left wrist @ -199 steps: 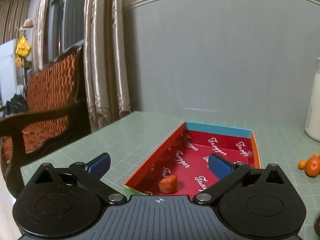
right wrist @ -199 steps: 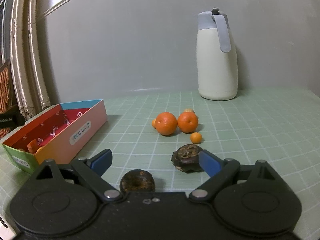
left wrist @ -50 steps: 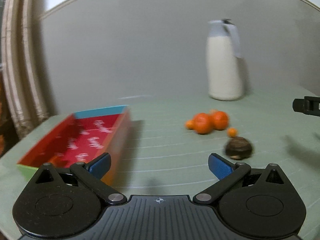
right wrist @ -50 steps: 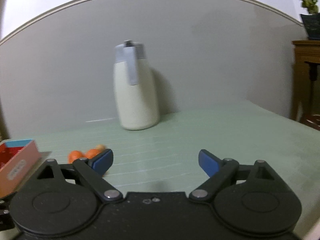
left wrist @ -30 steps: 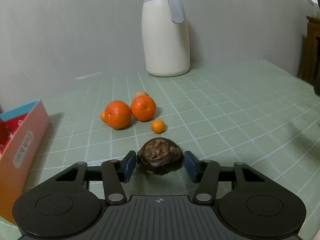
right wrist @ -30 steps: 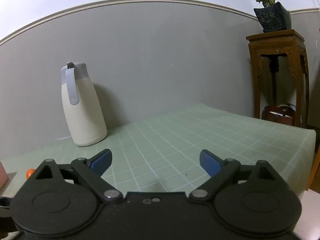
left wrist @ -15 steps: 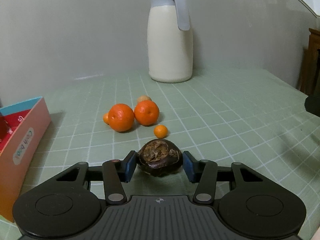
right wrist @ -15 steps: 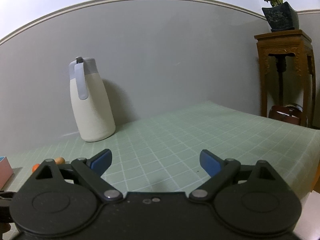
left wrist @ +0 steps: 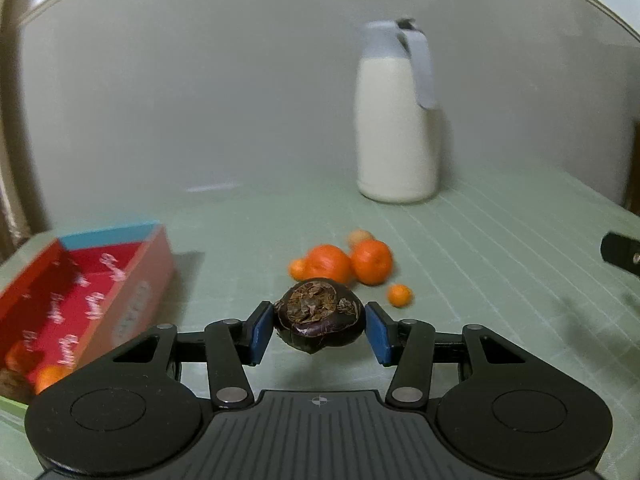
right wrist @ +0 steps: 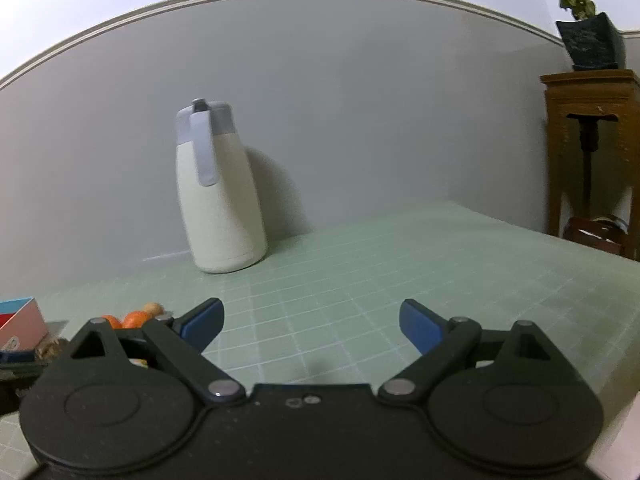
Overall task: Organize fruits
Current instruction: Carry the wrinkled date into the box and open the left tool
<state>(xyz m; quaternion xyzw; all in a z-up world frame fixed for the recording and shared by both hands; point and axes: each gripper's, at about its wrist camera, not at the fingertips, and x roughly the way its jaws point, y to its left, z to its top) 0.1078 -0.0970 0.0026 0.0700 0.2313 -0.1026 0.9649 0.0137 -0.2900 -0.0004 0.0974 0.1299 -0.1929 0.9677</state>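
Green gridded table [right wrist: 400,272] meets grey wall [right wrist: 360,100].

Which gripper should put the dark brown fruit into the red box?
Left. The left gripper already clamps the dark brown fruit, and the red box sits close on its left. The right gripper is open, empty, and faces the jug.

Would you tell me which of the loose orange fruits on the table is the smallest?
The tiny orange fruit lying alone, right of the two big oranges, near the dark fruit in the left tool.

Two low wrist views, shared jug [left wrist: 396,128]
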